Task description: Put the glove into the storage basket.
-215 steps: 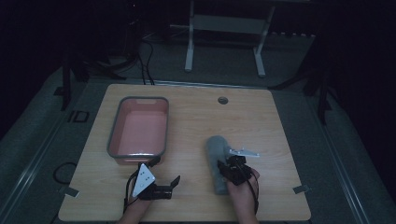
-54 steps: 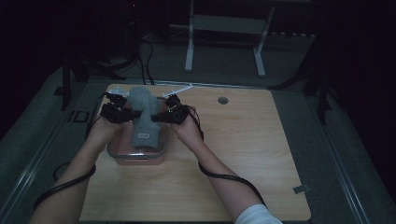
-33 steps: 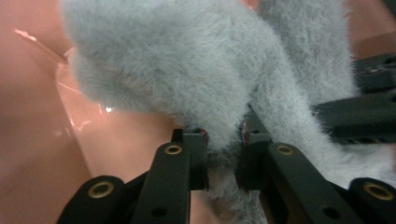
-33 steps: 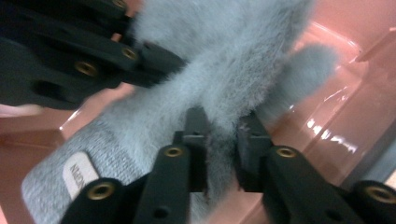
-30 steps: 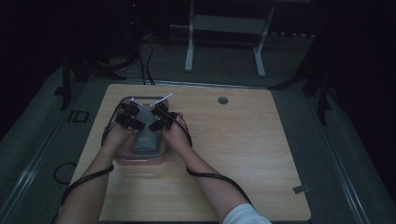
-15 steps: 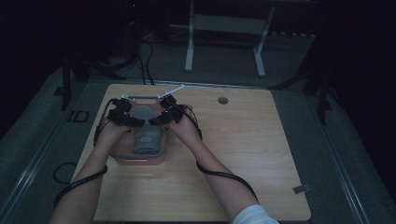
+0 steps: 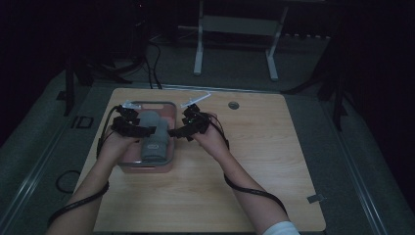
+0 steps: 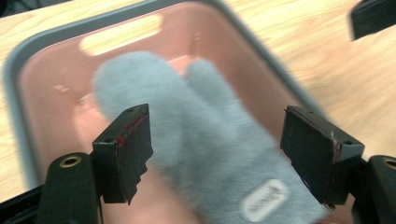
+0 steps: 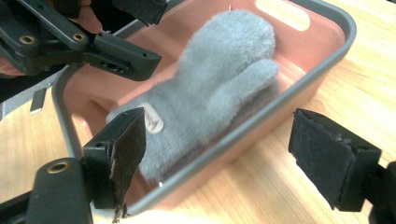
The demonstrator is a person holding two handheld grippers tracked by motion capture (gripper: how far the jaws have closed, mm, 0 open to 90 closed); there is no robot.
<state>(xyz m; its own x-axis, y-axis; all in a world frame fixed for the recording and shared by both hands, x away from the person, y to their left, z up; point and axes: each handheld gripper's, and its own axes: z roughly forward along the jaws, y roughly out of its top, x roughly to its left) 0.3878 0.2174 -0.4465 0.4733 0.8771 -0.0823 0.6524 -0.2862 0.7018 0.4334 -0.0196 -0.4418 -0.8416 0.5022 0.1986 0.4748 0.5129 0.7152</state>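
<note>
We have the grey mitten (image 7: 152, 134) lying inside the pink tub (image 7: 169, 157), left of centre on the counter (image 7: 254, 161). Both the left hand-held gripper (image 7: 142, 130) and right hand-held gripper (image 7: 177, 131) are spread, empty. The placing step seems done; next we would likely draw both clear.

Fuzzy grey cloth mitten (image 9: 219, 79), glossy pink plastic tub (image 9: 327, 28) (grey-rimmed), matt wood table (image 7: 254, 161)

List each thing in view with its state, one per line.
Grey mitten: lying flat inside the bin, released.
Pink bin: upright on the table, holding the mitten.
Left hand-held gripper: open, above the mitten.
Right hand-held gripper: open, over the bin's rim, holding nothing.
Wooden table: bin standing at its far left.
</note>
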